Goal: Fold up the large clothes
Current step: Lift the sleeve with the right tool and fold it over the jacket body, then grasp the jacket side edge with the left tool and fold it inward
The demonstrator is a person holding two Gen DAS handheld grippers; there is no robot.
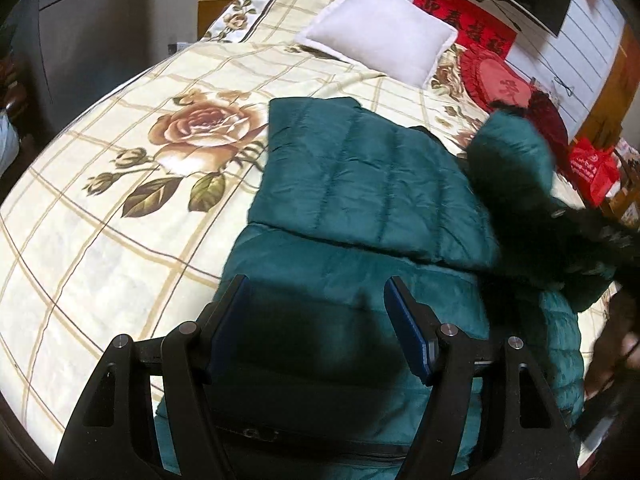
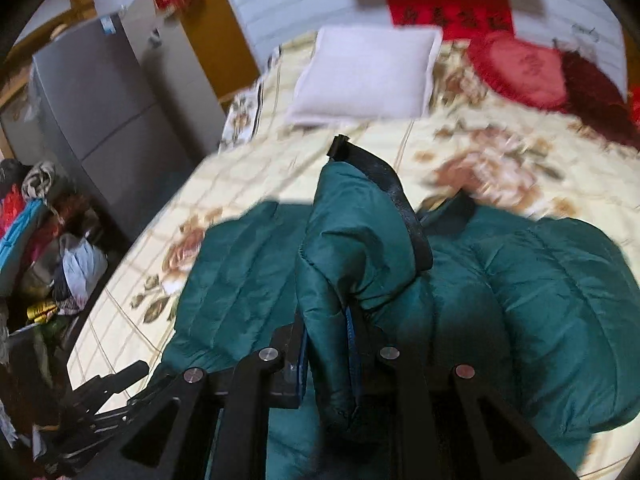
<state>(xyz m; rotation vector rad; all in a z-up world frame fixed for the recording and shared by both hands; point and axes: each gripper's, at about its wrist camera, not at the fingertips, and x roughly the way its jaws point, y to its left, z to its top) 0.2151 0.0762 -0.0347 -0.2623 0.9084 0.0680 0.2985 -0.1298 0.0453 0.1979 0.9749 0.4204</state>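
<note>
Two grippers over the green jacket (image 1: 360, 184): left fingers (image 1: 408, 332) wide, right fingers (image 2: 354, 344) pinching a raised fold.

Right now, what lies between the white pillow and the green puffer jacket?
Only bare floral bedspread separates the white pillow from the green puffer jacket, seen in both wrist views.

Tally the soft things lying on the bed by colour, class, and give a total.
Green: 1, the padded jacket
White: 1, the pillow
Red: 1, the heart cushion
Dark red: 1, the fringed cushion
Total: 4
</note>
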